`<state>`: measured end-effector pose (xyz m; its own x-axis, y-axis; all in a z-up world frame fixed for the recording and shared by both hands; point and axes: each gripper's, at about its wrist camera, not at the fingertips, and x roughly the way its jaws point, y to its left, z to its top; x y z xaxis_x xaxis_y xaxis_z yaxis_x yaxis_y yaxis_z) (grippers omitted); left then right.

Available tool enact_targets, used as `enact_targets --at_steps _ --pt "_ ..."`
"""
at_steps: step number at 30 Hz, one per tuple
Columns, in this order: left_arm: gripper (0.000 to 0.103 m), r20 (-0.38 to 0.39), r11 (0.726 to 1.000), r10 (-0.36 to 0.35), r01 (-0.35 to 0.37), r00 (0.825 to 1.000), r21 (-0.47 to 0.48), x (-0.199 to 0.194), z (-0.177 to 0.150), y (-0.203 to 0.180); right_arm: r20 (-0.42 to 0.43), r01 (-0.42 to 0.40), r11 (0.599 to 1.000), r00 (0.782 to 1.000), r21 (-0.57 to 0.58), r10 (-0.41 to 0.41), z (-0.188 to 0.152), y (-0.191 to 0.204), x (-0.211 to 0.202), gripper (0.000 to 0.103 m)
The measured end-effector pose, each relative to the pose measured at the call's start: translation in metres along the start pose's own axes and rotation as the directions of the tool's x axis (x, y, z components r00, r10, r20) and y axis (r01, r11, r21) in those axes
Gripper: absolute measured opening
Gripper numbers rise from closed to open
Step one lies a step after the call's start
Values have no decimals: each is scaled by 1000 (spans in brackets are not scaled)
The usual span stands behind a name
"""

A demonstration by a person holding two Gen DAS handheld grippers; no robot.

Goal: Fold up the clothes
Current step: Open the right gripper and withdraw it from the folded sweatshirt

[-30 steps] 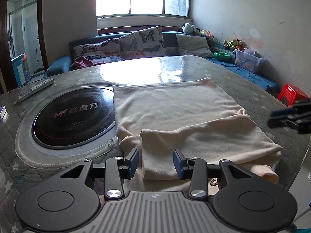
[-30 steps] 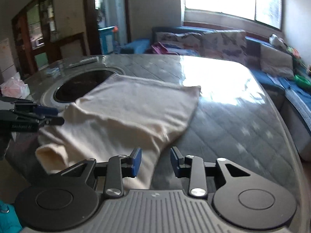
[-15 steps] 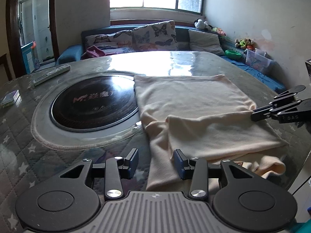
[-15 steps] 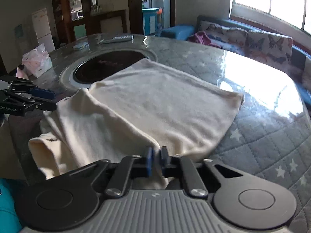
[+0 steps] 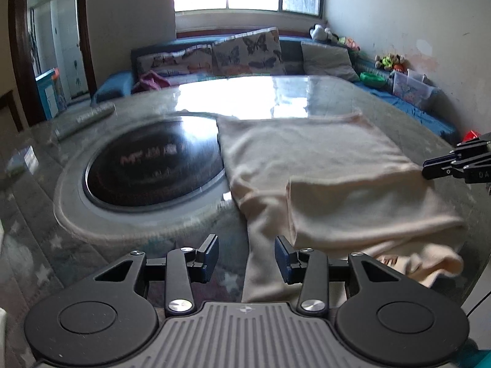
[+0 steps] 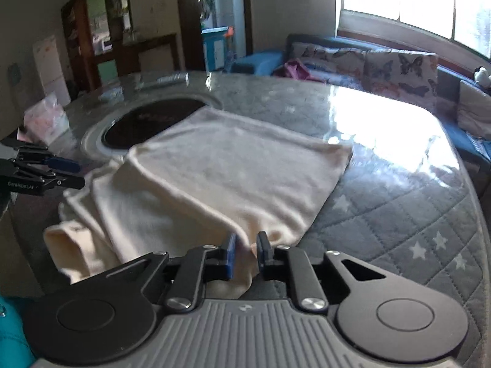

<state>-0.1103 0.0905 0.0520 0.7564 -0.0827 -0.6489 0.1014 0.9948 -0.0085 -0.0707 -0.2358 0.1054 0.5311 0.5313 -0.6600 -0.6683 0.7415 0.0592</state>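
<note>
A cream garment [image 5: 322, 165] lies folded on the quilted table, one layer doubled over its near part. My left gripper [image 5: 245, 257] hovers open above the garment's near left edge, and a strip of cloth runs below the gap between its fingers. It also shows at the left of the right wrist view as the left gripper [image 6: 70, 173]. My right gripper [image 6: 247, 250] sits at the garment [image 6: 233, 165] right-hand edge. Its jaws are opening, and a fold of cloth still fills the narrow gap and touches both pads. From the left wrist view the right gripper [image 5: 428, 168] meets that edge.
A round black hotplate [image 5: 153, 165] is set into the table left of the garment, which overlaps its rim. A remote [image 5: 83, 119] and a small pack [image 5: 21, 162] lie at the far left. A sofa with cushions [image 5: 245, 52] stands behind. The table edge [image 6: 472, 202] curves on the right.
The right gripper went from open beside the garment to shut on its right edge, then its jaws parted slightly. The left gripper has drifted left, toward the garment's near left edge, still open.
</note>
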Motion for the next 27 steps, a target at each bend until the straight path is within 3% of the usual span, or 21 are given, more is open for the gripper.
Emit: enact_targets --at_steps 3,8,17,22,27 --pt "43 37 999 -32 33 999 -2 -4 9 -6 32 -3 1000 999 -21 4 1 12 -11 15" --pt "40 56 991 -130 128 990 42 6 15 -31 14 -53 996 998 -70 54 -9 38 -16 15" --pt "31 -7 987 -142 143 990 80 31 3 -35 -72 -28 995 997 -93 21 -40 48 -20 15" --pt "31 -2 986 -149 149 989 79 27 9 -33 -7 -3 999 1000 -42 3 -23 36 -30 15" --pt "31 24 982 -173 170 985 81 32 20 -42 38 36 999 999 -21 -35 -7 29 -6 15"
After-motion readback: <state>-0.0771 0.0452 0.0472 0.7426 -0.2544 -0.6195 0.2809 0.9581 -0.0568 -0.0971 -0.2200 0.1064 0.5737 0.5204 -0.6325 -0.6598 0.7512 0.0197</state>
